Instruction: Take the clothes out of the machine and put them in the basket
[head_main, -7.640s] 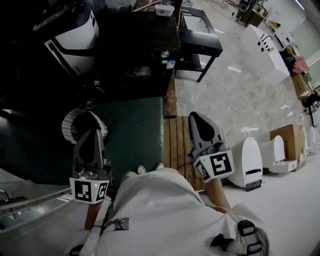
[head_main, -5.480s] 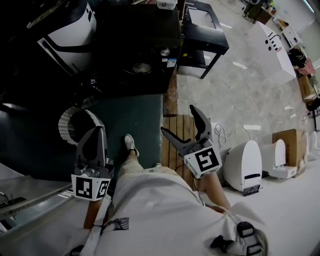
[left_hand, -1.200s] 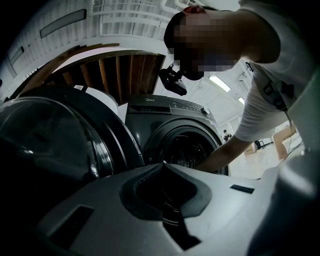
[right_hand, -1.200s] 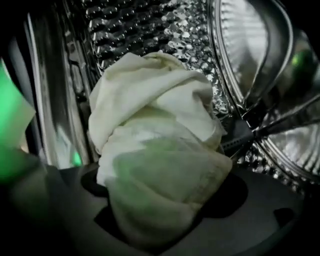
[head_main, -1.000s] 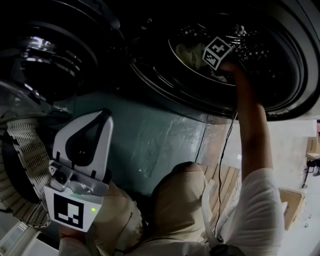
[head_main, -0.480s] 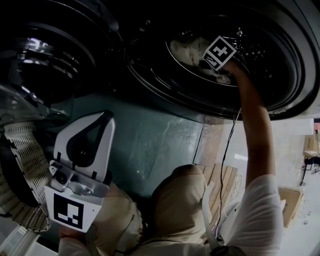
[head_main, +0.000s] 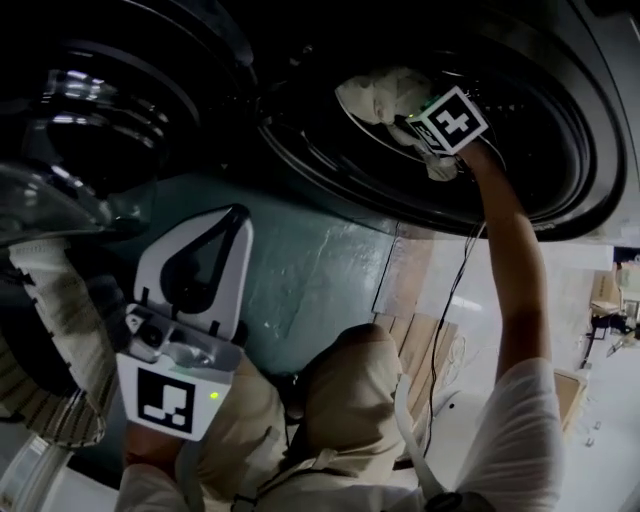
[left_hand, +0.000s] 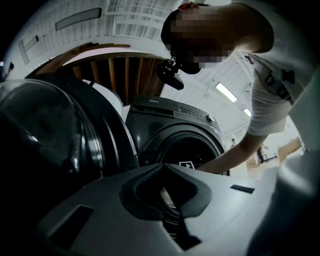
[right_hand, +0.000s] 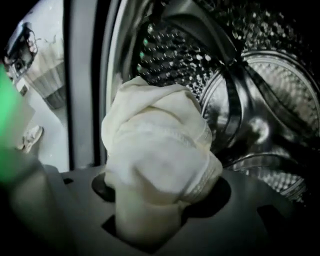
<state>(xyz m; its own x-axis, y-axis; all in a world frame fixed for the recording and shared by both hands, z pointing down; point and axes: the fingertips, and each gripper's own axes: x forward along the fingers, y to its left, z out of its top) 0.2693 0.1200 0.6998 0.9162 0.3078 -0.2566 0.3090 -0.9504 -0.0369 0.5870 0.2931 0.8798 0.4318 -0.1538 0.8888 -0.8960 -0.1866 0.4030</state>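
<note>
My right gripper (head_main: 412, 112) reaches into the dark washing machine's drum (head_main: 540, 120), and its marker cube shows at the opening. It is shut on a cream cloth (head_main: 380, 92), which bulges in a bundle (right_hand: 157, 150) out of the jaws in the right gripper view, in front of the perforated drum wall (right_hand: 260, 75). My left gripper (head_main: 232, 218) is held low at the left, outside the machine. It is shut with nothing in it and points up at the machine's front (left_hand: 170, 130). The white woven basket (head_main: 45, 330) stands at the far left, partly cut off.
The machine's round glass door (head_main: 90, 110) hangs open to the left of the drum. The person's bent knees (head_main: 350, 400) are just below the machine's teal front panel (head_main: 310, 260). A wooden slatted floor (head_main: 425, 350) and pale floor lie to the right.
The right gripper has closed on the cream cloth and lifted it from deep in the drum towards the opening, so more cloth shows. The left gripper has hardly moved.
</note>
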